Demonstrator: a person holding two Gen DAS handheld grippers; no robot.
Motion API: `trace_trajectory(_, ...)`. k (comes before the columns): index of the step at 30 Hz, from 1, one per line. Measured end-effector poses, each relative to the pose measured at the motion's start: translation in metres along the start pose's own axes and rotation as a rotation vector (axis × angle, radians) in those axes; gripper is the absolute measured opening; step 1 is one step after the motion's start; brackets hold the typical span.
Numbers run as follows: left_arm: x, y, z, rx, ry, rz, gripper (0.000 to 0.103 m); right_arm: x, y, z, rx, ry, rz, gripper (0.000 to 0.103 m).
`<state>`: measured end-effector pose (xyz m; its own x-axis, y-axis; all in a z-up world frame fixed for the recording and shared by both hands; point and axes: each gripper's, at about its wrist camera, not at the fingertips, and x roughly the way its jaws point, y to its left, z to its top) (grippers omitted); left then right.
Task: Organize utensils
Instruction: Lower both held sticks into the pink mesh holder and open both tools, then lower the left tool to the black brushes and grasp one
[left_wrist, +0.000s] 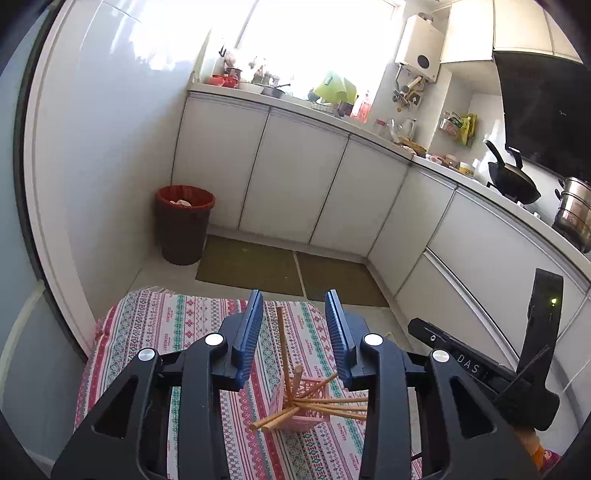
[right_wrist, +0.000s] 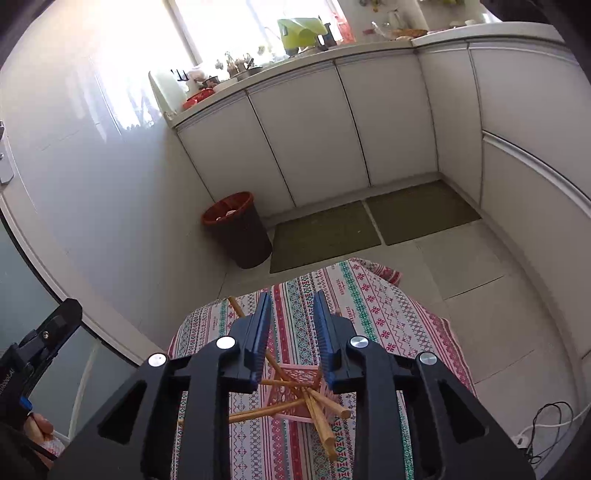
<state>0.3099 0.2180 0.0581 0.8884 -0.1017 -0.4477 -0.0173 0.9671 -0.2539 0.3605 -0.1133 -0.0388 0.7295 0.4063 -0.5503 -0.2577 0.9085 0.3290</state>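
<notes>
A pink slotted utensil holder (left_wrist: 304, 413) stands on a small table with a patterned cloth (left_wrist: 170, 325). Several wooden chopsticks (left_wrist: 325, 400) stick out of it, splayed in different directions. My left gripper (left_wrist: 295, 306) is open and empty, held above the holder. In the right wrist view the same pink holder (right_wrist: 295, 380) with its chopsticks (right_wrist: 317, 417) sits below my right gripper (right_wrist: 291, 306), which is open and empty. One chopstick (right_wrist: 236, 307) pokes out behind the right gripper's left finger. The right gripper's body shows in the left wrist view (left_wrist: 517, 369).
A dark bin with a red liner (left_wrist: 183, 223) stands on the floor by the wall. White cabinets (left_wrist: 295, 177) run along the back and right, with a cluttered counter, a wok (left_wrist: 511, 179) and a steel pot (left_wrist: 574, 214). Two green mats (left_wrist: 291, 271) lie on the floor.
</notes>
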Motion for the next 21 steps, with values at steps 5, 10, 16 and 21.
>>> trace_trajectory(5, -0.007, -0.016, -0.010, 0.049, 0.029, 0.000, 0.044, -0.030, -0.007, -0.014, 0.001, 0.001, -0.044, 0.035)
trace_trajectory(10, -0.008, -0.032, -0.028, 0.096, 0.085, 0.000, 0.061, -0.055, -0.019, -0.037, 0.009, 0.013, -0.109, 0.064)
trace_trajectory(16, -0.007, -0.043, -0.060, 0.141, 0.174, -0.006, 0.081, -0.081, -0.040, -0.066, 0.053, 0.031, -0.182, 0.085)
trace_trajectory(21, -0.002, -0.048, -0.090, 0.184, 0.261, -0.004, 0.086, -0.101, -0.061, -0.100, 0.076, 0.037, -0.247, 0.093)
